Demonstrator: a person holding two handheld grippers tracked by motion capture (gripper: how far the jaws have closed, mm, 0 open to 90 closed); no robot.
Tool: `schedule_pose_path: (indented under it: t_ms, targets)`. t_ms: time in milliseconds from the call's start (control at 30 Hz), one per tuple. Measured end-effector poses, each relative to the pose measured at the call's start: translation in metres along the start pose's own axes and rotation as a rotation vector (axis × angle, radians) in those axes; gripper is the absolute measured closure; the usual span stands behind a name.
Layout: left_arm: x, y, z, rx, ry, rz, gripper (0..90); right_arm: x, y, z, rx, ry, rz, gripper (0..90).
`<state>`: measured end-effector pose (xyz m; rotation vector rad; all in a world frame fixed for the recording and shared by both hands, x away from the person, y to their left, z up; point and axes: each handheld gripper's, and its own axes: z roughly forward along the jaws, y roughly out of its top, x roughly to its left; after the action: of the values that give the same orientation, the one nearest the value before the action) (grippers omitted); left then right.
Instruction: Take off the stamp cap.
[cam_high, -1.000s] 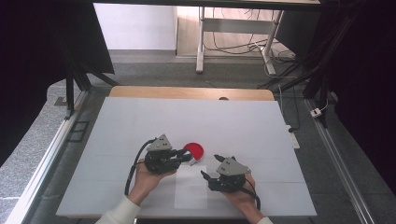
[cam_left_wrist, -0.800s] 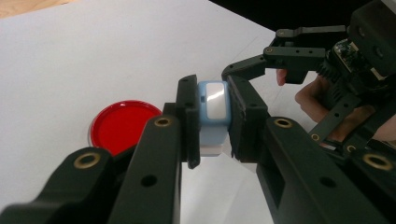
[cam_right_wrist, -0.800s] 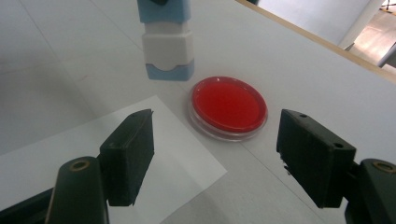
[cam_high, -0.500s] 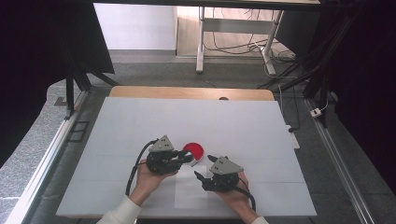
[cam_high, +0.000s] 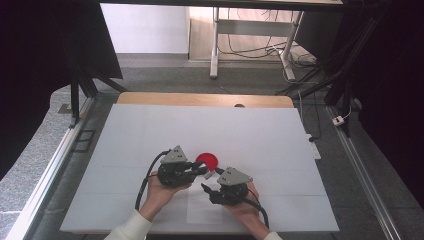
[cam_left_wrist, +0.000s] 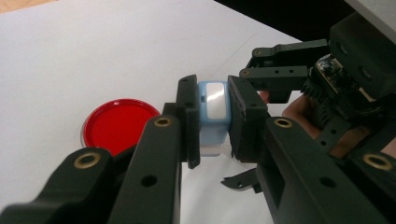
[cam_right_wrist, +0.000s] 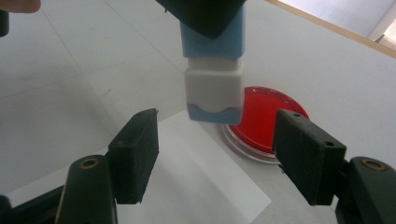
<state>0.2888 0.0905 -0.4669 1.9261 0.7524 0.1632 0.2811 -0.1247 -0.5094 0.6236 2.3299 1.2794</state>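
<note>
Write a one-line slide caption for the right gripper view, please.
Open right gripper approaches small blue-and-white block above round red dish.

High view: fixed above the near edge, looking forward and down over the whole counter (cam_high: 150, 130). Left and right gripper views: close, low, looking along their own fingers from opposing sides. All three share the red dish (cam_high: 207, 160).
</note>
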Motion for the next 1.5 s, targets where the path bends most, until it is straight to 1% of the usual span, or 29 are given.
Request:
schedule_pose_path:
  t_ms: [167, 367, 533, 600, 733, 800, 833, 900, 933, 1167, 1433, 1500]
  targets:
    - [0.000, 0.000, 0.000, -0.001, -0.001, -0.001, 75.3, 0.000, 0.003, 0.003, -0.004, -0.004, 0.006, 37.1]
    - [0.000, 0.000, 0.000, -0.001, -0.001, 0.000, 75.3, 0.002, 0.002, 0.005, -0.005, -0.007, 0.002, 39.9]
    - [0.000, 0.000, 0.000, -0.002, 0.002, -0.001, 75.3, 0.002, 0.003, 0.006, -0.002, -0.022, 0.006, 44.6]
    - [0.000, 0.000, 0.000, -0.003, 0.003, 0.000, 75.3, 0.002, 0.003, 0.006, 0.008, -0.032, 0.000, 46.3]
    - [0.000, 0.000, 0.000, -0.003, 0.006, -0.002, 75.3, 0.003, 0.002, 0.006, 0.005, -0.036, -0.003, 49.0]
    - [0.001, -0.001, 0.000, -0.001, 0.006, -0.003, 75.3, 0.003, 0.003, 0.006, 0.008, -0.048, -0.004, 50.1]
    - [0.001, -0.001, 0.000, 0.000, 0.007, -0.003, 75.3, 0.004, 0.002, 0.006, 0.003, -0.045, -0.001, 50.6]
    - [0.001, -0.001, 0.001, 0.002, 0.008, -0.002, 75.3, 0.005, 0.002, 0.006, 0.002, -0.048, -0.006, 53.6]
    - [0.001, -0.001, 0.001, 0.002, 0.008, -0.003, 75.3, 0.005, 0.002, 0.006, 0.008, -0.053, -0.014, 54.0]
    - [0.001, -0.001, 0.001, 0.004, 0.008, -0.001, 75.3, 0.008, 0.002, 0.007, 0.001, -0.066, -0.015, 54.7]
    - [0.001, -0.002, 0.003, 0.008, 0.014, -0.006, 75.3, 0.011, 0.001, 0.007, -0.003, -0.076, -0.039, 61.3]
    - [0.001, -0.002, 0.003, 0.009, 0.014, -0.006, 75.3, 0.011, 0.001, 0.007, -0.004, -0.079, -0.038, 62.3]
